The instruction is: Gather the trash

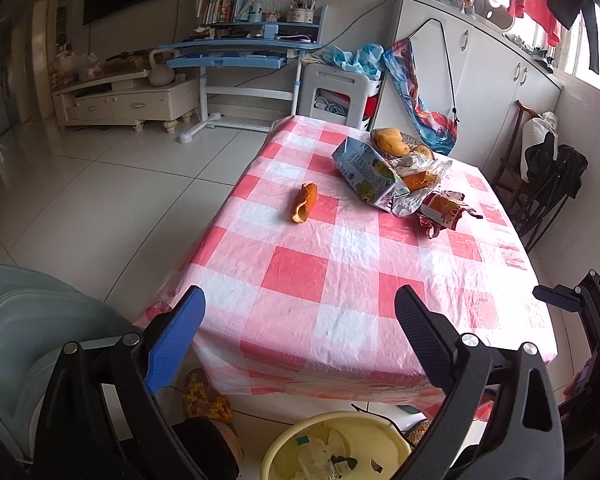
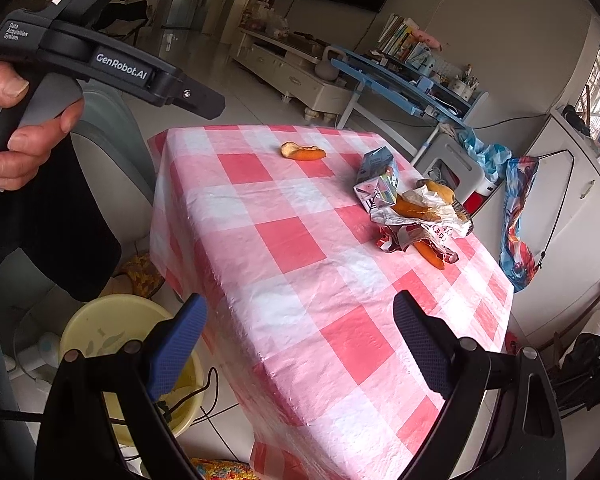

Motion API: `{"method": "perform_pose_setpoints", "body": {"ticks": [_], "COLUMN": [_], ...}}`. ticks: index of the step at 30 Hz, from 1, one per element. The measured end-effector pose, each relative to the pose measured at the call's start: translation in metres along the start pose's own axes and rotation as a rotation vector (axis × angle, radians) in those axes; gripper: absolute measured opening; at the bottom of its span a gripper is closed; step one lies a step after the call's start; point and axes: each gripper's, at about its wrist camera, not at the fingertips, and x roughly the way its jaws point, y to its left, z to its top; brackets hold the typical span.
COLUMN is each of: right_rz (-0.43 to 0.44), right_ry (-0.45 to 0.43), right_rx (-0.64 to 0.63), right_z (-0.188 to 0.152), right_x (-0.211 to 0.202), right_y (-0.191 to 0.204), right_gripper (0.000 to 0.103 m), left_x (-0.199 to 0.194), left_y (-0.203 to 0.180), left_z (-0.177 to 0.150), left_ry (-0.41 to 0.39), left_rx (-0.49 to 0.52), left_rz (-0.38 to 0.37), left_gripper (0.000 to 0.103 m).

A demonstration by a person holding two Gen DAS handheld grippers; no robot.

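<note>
On the red-and-white checked table (image 1: pixel 300 272) lie an orange peel (image 1: pixel 303 202), a crushed milk carton (image 1: pixel 370 172), crumpled foil wrapper (image 1: pixel 420 168) with peel on it, and a red-white wrapper (image 1: pixel 444 210). The same peel (image 2: pixel 303 151), carton (image 2: pixel 378 180) and wrappers (image 2: pixel 420 216) show in the right wrist view. A yellow basin (image 1: pixel 332 448) with trash sits on the floor below the table's near edge; it also shows in the right wrist view (image 2: pixel 100 328). My left gripper (image 1: pixel 300 308) is open and empty over the near edge. My right gripper (image 2: pixel 300 312) is open and empty.
A grey chair (image 1: pixel 28 320) stands left of the table. A basket with mangoes (image 1: pixel 392 140) sits at the table's far end. White cabinets (image 1: pixel 492 80), a blue desk (image 1: pixel 240 44) and a white stool (image 1: pixel 340 88) stand beyond. The left gripper's handle and hand (image 2: pixel 32 120) show at left.
</note>
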Motion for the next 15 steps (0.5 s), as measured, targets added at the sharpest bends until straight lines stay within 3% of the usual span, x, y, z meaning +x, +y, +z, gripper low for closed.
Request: {"method": "perform_pose_setpoints", "body": {"ticks": [15], "right_rz": [0.005], "right_ry": [0.008], "right_rx": [-0.013], "right_z": [-0.0008], "right_x": [0.0011], "right_y": [0.0015], "right_gripper": [0.09], "left_x": [0.002], "left_y": [-0.0001], "left_z": [-0.0006], "left_ry": [0.004], "left_rx": [0.001], "left_rz": [0.0], "left_gripper": [0.092]}}
